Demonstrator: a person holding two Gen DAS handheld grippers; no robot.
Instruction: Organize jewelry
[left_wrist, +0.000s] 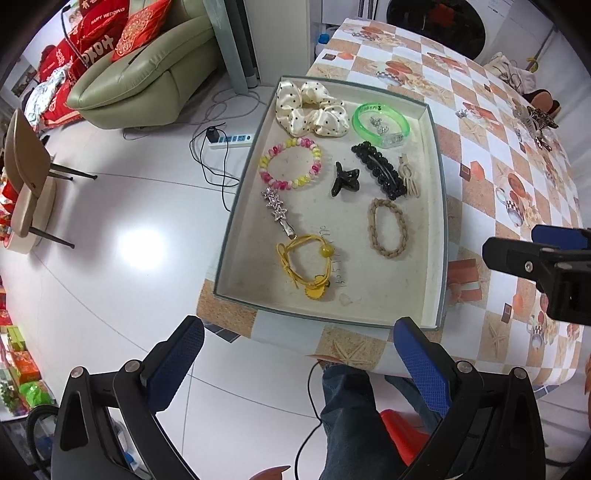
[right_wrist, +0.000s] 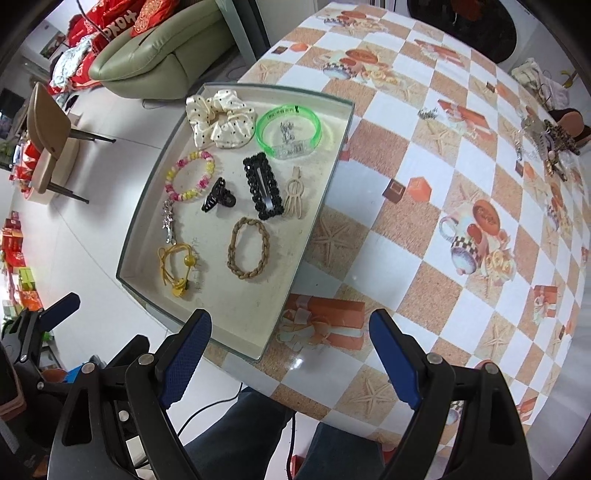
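Observation:
A shallow grey-rimmed tray (left_wrist: 439, 206) (right_wrist: 317, 206) sits on the table's left edge. It holds a polka-dot scrunchie (left_wrist: 312, 107) (right_wrist: 221, 118), a green bangle (left_wrist: 380, 120) (right_wrist: 288, 127), a pink-yellow bead bracelet (left_wrist: 290, 164), a black claw clip (left_wrist: 345, 181), a black rhinestone clip (left_wrist: 378, 170) (right_wrist: 262, 186), a braided tan band (left_wrist: 388, 227) (right_wrist: 248, 248), a yellow cord tie (left_wrist: 306, 264) and a star clip (left_wrist: 277, 210). More jewelry (right_wrist: 546, 144) lies loose at the table's far right. My left gripper (left_wrist: 299, 354) is open near the tray's front edge. My right gripper (right_wrist: 290, 350) is open over the tray's front right corner.
The table (right_wrist: 424, 236) has a checked orange and white cloth. A green sofa (left_wrist: 147, 70), a chair (left_wrist: 26, 177) and a power strip (left_wrist: 232, 140) with cables stand on the floor to the left. The person's legs (left_wrist: 347, 417) are below the table edge.

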